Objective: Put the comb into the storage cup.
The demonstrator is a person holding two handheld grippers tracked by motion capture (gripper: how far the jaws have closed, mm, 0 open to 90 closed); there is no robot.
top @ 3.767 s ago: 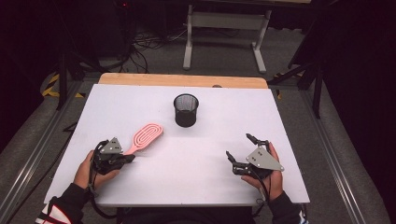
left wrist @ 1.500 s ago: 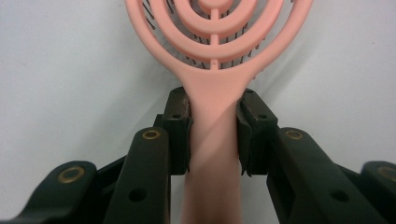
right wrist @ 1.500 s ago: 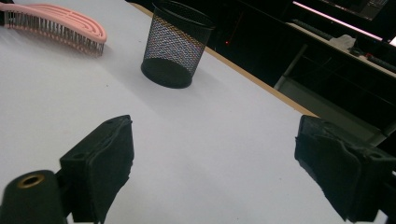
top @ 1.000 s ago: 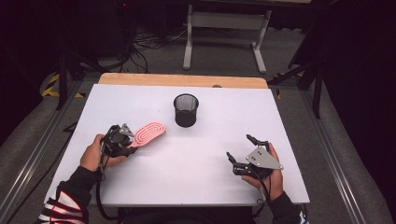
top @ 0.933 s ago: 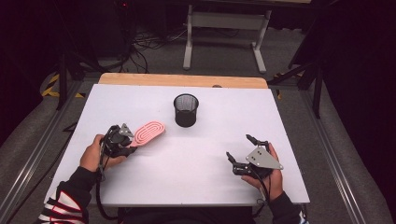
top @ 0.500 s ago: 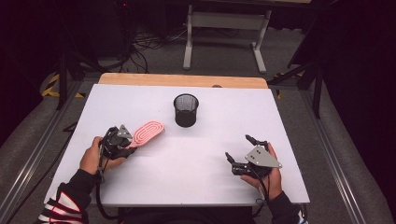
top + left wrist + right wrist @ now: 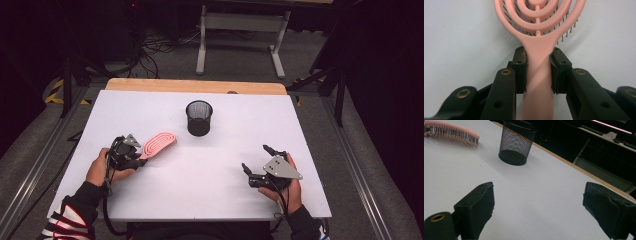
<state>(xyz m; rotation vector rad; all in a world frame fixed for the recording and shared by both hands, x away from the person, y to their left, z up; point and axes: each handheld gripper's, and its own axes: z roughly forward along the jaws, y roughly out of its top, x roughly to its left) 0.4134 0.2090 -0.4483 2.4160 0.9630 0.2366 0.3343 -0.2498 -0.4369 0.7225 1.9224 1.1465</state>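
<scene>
A white table [image 7: 200,200] seen from above, with a person seated at its near edge holding a tool in each hand. A black mesh cup [image 7: 199,118] stands upright near the middle of the table, toward the far side.

A pink brush [image 7: 159,144] lies on the table to the near left of the cup, apart from it, its head pointing toward the cup. The left tool [image 7: 134,159] is at the brush's handle end, on the side away from the cup. In the left gripper view, the two black jaws are closed against either side of the pink handle [image 7: 538,75], just below where it widens into the ringed head, whose bristles [image 7: 567,35] point down toward the table.

The right tool [image 7: 255,165] rests well to the near right of the cup, held in the person's right hand [image 7: 285,187]. Its jaws stand wide apart with nothing between them. In the right gripper view the cup [image 7: 517,142] sits ahead and to the left between the spread jaws, with the brush [image 7: 451,131] beyond it at the far left.
</scene>
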